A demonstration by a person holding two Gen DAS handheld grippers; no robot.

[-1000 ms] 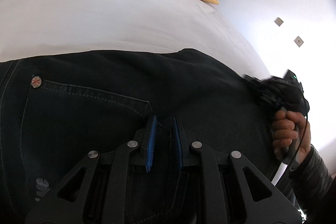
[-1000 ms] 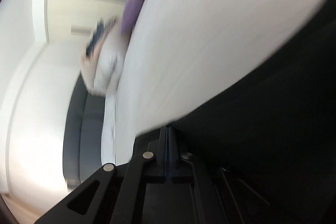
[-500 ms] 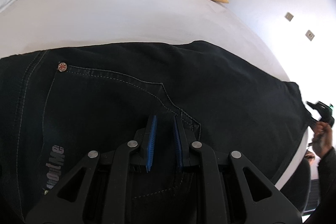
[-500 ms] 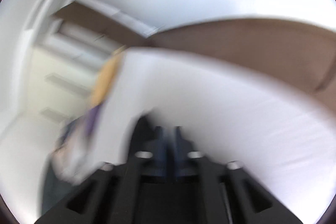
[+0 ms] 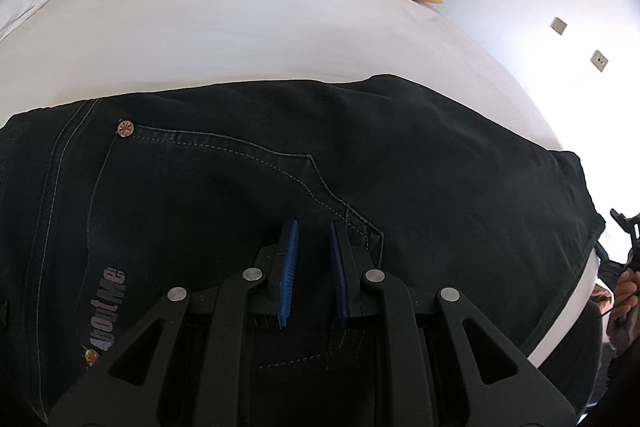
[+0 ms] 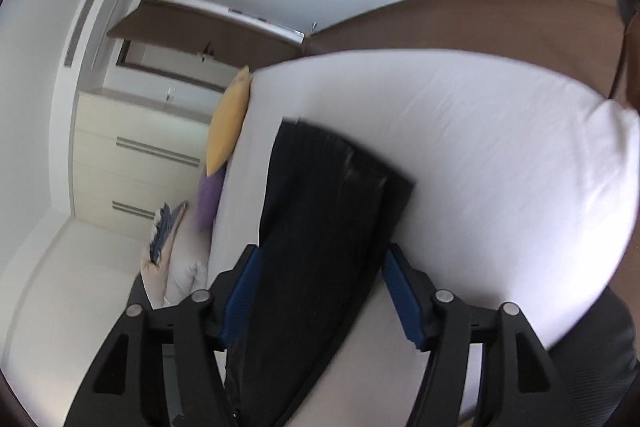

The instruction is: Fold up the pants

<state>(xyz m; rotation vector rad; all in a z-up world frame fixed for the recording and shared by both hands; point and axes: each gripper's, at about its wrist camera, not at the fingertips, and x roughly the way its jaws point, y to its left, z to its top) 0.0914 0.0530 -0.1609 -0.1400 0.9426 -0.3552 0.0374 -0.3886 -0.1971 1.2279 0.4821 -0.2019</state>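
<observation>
Now the pants (image 5: 280,163) lie flat along the bed's (image 5: 240,27) near edge
Left gripper (image 5: 312,259) nearly pressed together, pinching nothing; right gripper (image 6: 320,291) spread wide above the hem, so any careless grab risks dragging layers askew

Bright daylight, left view sharp w/ glare on right, right view motion-blurred, heavy fisheye bending at edges.
</observation>
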